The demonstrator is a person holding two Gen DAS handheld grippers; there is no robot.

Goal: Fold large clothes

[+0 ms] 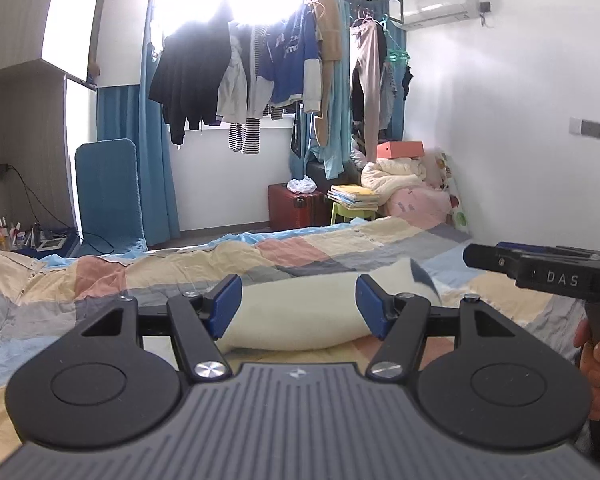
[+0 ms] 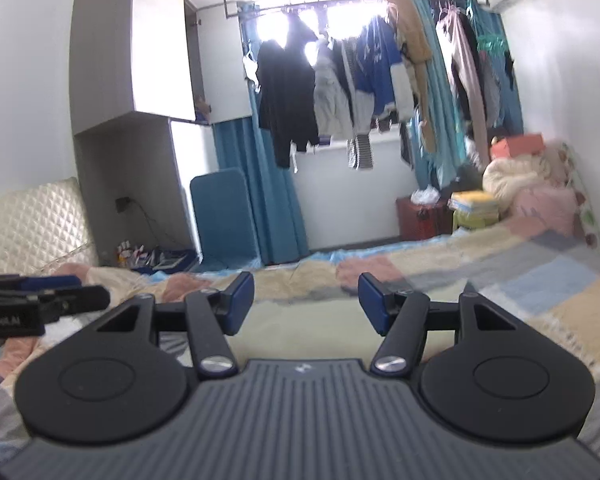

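Your left gripper (image 1: 298, 306) sat low in the centre of the left wrist view, jaws spread roughly halfway, and a cream-white garment (image 1: 300, 316) filled the span between its blue pads (image 1: 228, 304). The cloth looked bunched into a soft roll that reached both pads, so you appeared to be holding it, though whether the pads truly pressed on it was hard to tell. A grey-blue patch of the same garment showed at its upper right end.

The roll lay just above the patchwork bedspread (image 1: 300, 248), which crossed the middle of that frame in pink, beige, grey and pale blue squares.

Your right gripper (image 2: 306, 304) stood about as wide in the right wrist view. Pale cream cloth (image 2: 300, 328) showed between and under its pads, blurred, and you could not tell from that view whether it was gripped or merely lying behind the jaws. In the left wrist view the same gripper entered at the right edge, its black fingers level, with your right hand (image 1: 596, 368) wrapped around its handle.

At the left edge of the right wrist view the other gripper's black and blue fingers reached in, above a sliver of hand.

Hanging clothes (image 1: 260, 68) filled the upper centre before a bright window, and a red suitcase (image 1: 294, 206) stood beyond the bed.
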